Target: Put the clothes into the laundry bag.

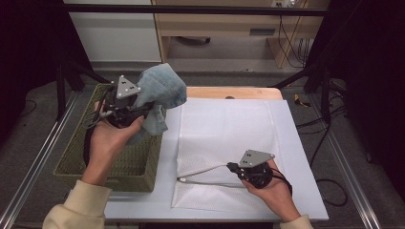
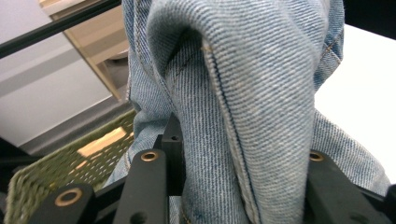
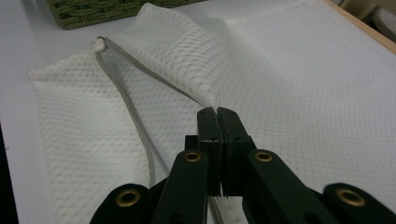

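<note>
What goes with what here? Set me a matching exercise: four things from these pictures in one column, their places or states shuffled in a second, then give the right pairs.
Things:
1. denim garment
2. woven basket
3. white mesh laundry bag
4. right gripper

Places or states:
A. lies on the white table top
B. stands at the table's left edge
C. shut on the bag's top layer
D. held up in the left gripper

Pairs: 1-D, 2-B, 3-A, 4-C

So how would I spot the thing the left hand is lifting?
Find the green woven basket at the table's left edge. Above it, the left gripper holds a bunched pair of jeans. It is faded blue denim, unlike the flat white mesh bag beside it.
</note>
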Motion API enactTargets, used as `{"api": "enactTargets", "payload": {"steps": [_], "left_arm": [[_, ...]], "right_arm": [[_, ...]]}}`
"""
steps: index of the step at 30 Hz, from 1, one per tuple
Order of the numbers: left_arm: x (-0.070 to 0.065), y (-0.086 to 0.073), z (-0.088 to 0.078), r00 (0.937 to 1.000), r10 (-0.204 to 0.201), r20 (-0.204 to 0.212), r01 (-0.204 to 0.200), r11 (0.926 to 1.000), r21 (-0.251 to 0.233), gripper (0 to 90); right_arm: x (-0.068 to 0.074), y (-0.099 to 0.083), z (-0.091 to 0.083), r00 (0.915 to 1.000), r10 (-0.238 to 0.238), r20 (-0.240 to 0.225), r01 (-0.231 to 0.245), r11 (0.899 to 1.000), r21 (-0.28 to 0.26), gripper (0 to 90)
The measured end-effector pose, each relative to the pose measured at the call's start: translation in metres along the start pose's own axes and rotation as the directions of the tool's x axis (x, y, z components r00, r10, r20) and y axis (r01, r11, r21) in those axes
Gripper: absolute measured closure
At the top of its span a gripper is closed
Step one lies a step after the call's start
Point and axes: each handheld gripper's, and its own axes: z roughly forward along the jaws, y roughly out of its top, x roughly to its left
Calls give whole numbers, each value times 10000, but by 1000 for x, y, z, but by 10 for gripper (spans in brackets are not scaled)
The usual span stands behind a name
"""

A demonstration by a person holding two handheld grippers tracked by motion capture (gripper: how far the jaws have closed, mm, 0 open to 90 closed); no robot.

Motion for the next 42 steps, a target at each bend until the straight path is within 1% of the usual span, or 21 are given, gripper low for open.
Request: {"api": "enactTargets", "payload": {"steps": [3,7,9,11,15,18,23,25,29,30,31,34,38,42], "left_arm": [[-8,6,2,9999,106,137,-104,9998,-156,610],[-18,13,8,9996,197,212,-191,9993,-310,610],[-21,16,12,9988,407,264,-401,9989,-226,611],[-26,18,17,9981,521,326,-514,9984,-213,610],[-37,20,26,9949,736,687,-733,9973,-67,610],[-44,22,30,9925,931,793,-928,9957,-70,610],[-53,23,31,9909,1006,898,-981,9947,-317,610],[-55,23,32,9894,1102,945,-1078,9937,-302,610],[-62,22,33,9878,1103,1103,-1060,9934,-444,610],[-64,22,33,9880,1051,1131,-997,9937,-520,610],[-65,22,33,9872,1081,1169,-1022,9932,-550,609],[-71,19,34,9881,965,1199,-886,9936,-698,609],[-75,15,36,9872,895,1319,-807,9942,-710,609],[-78,14,30,9849,1034,1386,-923,9922,-839,609]], "right_arm": [[-5,5,-1,9998,49,-210,-46,9999,134,891],[-11,13,-5,9988,200,-454,-198,9998,43,891],[-14,15,-7,9978,359,-561,-360,9994,-13,891],[-16,18,-8,9978,397,-534,-396,9992,18,890],[-19,23,-9,9961,579,-662,-581,9983,-9,890],[-22,26,-8,9958,605,-683,-600,9982,97,890],[-27,29,-6,9949,680,-745,-668,9976,191,890],[-28,29,-5,9947,700,-753,-692,9975,130,890],[-30,29,-5,9941,778,-760,-770,9969,131,889],[-31,28,-5,9943,803,-698,-797,9968,107,889],[-31,28,-5,9943,835,-657,-830,9965,102,889],[-34,26,-6,9928,1049,-581,-1056,9944,-89,889],[-39,24,-5,9885,1388,-605,-1400,9900,-174,887],[-44,23,-4,9859,1543,-649,-1552,9878,-94,887]]}}
